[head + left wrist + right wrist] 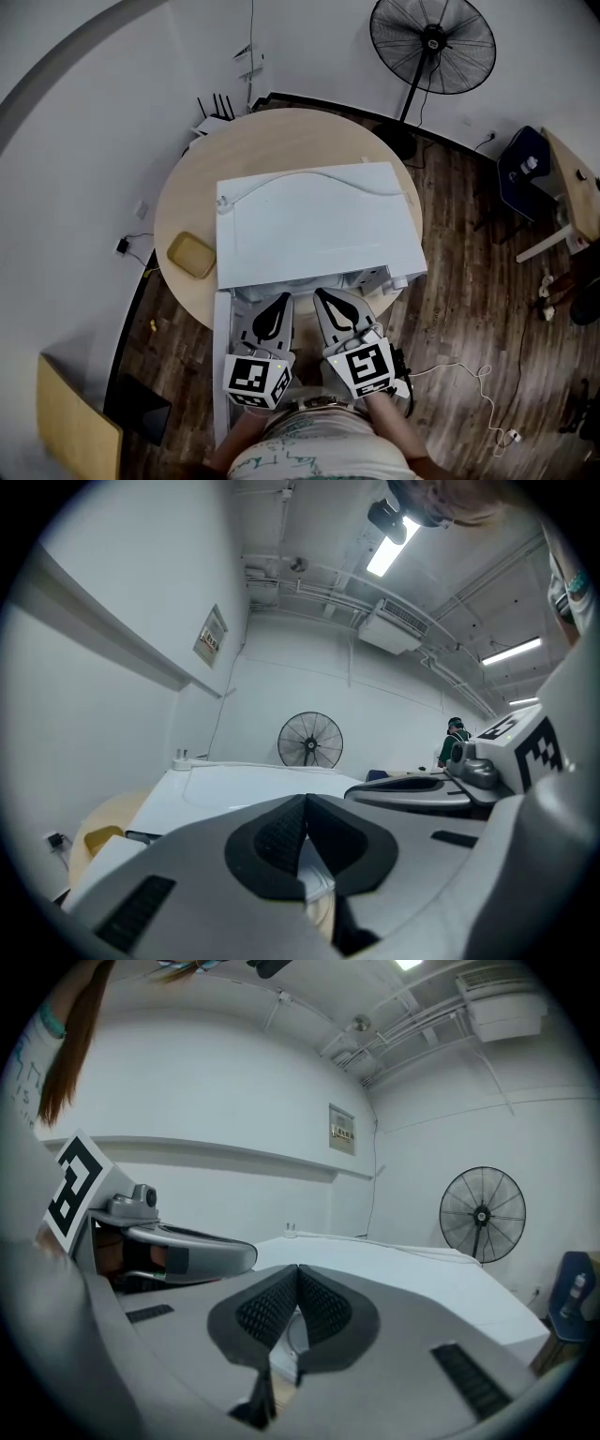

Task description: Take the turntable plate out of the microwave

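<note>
The white microwave (pixel 314 225) stands on a round wooden table (pixel 187 197), and its door (pixel 222 366) hangs open at the front left. Both grippers are side by side at the mouth of the microwave. My left gripper (pixel 283 298) is shut, pads together (pixel 306 799), with nothing seen between them. My right gripper (pixel 319 292) is shut too (pixel 298 1267). The microwave's top hides the turntable plate in the head view. Below the left pads a pale glassy curve (pixel 321 902) shows. I cannot tell whether it is the plate.
A yellow tray (pixel 191 254) lies on the table left of the microwave. A standing fan (pixel 432 42) is behind the table, and a dark chair (pixel 520 173) at the right. A cable runs over the wooden floor (pixel 469 375). A person stands far off (pixel 455 742).
</note>
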`<state>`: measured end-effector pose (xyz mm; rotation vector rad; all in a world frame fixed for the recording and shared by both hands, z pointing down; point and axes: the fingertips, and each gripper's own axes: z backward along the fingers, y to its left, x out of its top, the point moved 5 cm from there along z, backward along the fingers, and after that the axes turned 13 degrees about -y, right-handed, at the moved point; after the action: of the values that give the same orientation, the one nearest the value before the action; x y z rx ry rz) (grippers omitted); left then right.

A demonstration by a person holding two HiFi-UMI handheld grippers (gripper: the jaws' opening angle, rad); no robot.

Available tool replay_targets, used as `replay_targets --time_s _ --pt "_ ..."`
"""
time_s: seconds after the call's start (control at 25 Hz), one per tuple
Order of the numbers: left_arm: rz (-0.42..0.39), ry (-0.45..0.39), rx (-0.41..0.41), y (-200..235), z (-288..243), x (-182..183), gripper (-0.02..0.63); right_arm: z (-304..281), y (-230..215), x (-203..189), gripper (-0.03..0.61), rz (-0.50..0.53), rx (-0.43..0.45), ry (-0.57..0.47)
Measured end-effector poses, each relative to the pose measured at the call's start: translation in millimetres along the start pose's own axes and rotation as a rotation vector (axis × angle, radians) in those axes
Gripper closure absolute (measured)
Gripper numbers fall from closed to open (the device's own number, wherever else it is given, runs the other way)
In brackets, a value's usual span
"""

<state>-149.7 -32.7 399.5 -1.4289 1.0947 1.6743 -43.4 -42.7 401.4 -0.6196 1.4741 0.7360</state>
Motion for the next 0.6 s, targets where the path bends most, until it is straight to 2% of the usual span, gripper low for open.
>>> replay_targets --time_s 0.24,0.6 --pt "0.005 0.035 0.033 7.8 2.6 -16.4 0.600 -4.8 -1.6 -16.5 0.588 -0.042 0.012 0.034" --pt "0.019 0.105 0.067 18.3 -0.4 -52.9 0.601 -6.7 -15.5 -64.5 0.588 -0.023 -0.012 0.098"
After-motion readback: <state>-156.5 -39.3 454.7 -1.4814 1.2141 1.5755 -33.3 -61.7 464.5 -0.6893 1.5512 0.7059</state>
